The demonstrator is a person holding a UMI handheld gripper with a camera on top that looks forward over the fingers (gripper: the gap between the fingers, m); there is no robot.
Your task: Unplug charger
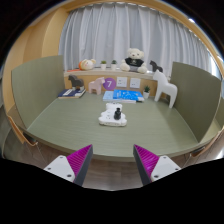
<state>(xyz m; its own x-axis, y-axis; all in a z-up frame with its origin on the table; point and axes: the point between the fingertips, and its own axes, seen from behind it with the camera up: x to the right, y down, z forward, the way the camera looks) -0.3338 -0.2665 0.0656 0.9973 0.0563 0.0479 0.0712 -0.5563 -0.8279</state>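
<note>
A white power strip [112, 119] lies on the olive-green table [70, 125], with a dark charger [117, 113] plugged into its top. It is well beyond my fingers, near the middle of the table. My gripper [112, 160] is open and empty, its two magenta pads [80, 158] spread wide over the table's near wooden edge. Nothing stands between the fingers.
At the table's far end are a blue book [126, 96], a purple cup [108, 86], a dark book [71, 93] and a white animal figure [164, 88]. A plush bear [134, 59] sits on a shelf before white curtains. Green padded panels [195, 92] flank the table.
</note>
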